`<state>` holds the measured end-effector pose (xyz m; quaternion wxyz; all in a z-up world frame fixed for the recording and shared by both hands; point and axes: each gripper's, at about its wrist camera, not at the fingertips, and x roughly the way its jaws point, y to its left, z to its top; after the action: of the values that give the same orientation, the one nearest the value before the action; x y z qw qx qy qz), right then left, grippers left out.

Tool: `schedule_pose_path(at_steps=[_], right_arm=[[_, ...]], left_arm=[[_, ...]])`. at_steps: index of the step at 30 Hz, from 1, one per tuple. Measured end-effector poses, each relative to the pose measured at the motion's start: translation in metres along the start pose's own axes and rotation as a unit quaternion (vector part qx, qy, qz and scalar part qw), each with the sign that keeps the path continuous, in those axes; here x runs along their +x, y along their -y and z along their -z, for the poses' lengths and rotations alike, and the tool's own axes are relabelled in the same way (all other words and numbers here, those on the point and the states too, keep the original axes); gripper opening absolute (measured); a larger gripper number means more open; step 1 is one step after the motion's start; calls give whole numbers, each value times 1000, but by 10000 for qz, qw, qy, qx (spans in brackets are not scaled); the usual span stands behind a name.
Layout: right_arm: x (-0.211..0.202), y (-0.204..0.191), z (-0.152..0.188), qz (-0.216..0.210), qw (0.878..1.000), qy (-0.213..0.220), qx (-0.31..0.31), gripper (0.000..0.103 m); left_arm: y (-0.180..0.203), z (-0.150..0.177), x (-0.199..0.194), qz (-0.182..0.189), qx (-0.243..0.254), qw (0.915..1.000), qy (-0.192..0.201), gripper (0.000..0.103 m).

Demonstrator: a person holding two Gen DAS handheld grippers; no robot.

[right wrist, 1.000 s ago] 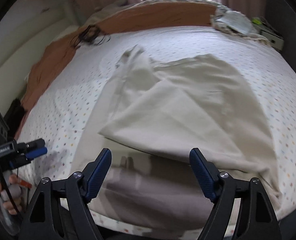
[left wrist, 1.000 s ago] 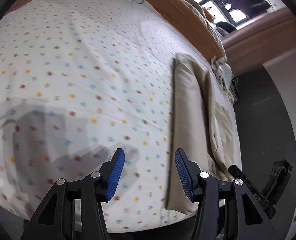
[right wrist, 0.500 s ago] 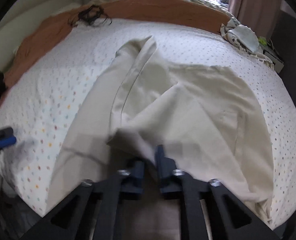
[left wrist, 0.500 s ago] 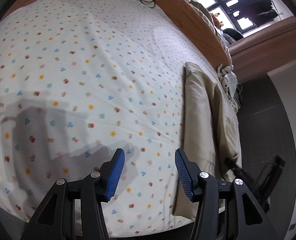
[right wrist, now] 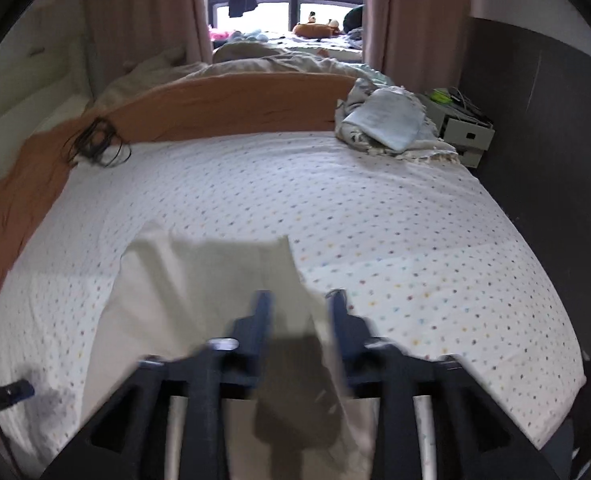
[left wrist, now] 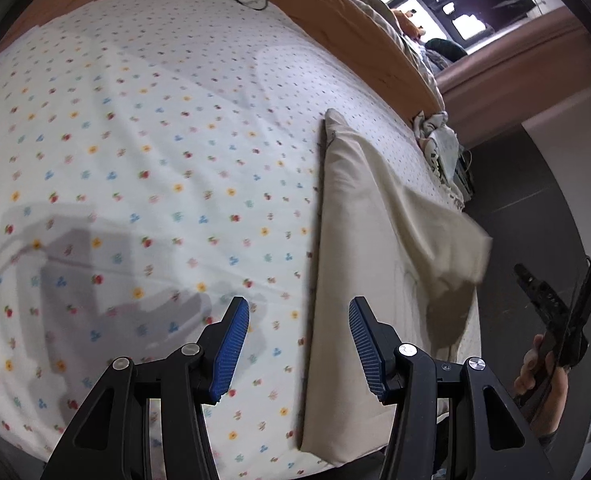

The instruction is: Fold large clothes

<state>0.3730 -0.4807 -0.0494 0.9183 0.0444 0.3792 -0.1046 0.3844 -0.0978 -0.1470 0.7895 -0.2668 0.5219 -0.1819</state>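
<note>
Bed (right wrist: pixel 395 208) w/ dotted sheet = big flat work surface for folding. Cream garment (left wrist: pixel 359 240) lies near right edge, long fold already made; one flap lifted off sheet, prob. mid-throw for next fold.

Right gripper (right wrist: pixel 301 312): jaws just been opening, cloth between them, blurred, can't tell if pinched.

Left gripper (left wrist: pixel 299 340): half open, empty, over bare sheet beside garment's left edge.

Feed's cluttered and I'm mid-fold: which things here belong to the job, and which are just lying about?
Job:
cream garment
left tool, empty
right tool, fabric between its fingers
dotted bedsheet, the work surface

Lying about:
black cable tangle
bundle of linens
orange blanket
white drawer unit
</note>
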Motion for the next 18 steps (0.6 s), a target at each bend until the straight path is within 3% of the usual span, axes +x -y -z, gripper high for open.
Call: schedule_pose_path(at_steps=[1,4,12,18], right_arm=[[1,3,1,-25,10000,26,22,61],[15,10,9,-109,9997,-149,189,73],[99,23,49,-174,9906,-1327,270,73],[149,34,56,-223,9843,-1730,275,72]], left_arm=[[2,-2,3,-22,11,10000,-18,54],[7,-7,14,-82,39,9999,-89,54],[23,-18,54,-249,185,9988,-378,54],[33,-29,88,-358,274,9973,-580,54]])
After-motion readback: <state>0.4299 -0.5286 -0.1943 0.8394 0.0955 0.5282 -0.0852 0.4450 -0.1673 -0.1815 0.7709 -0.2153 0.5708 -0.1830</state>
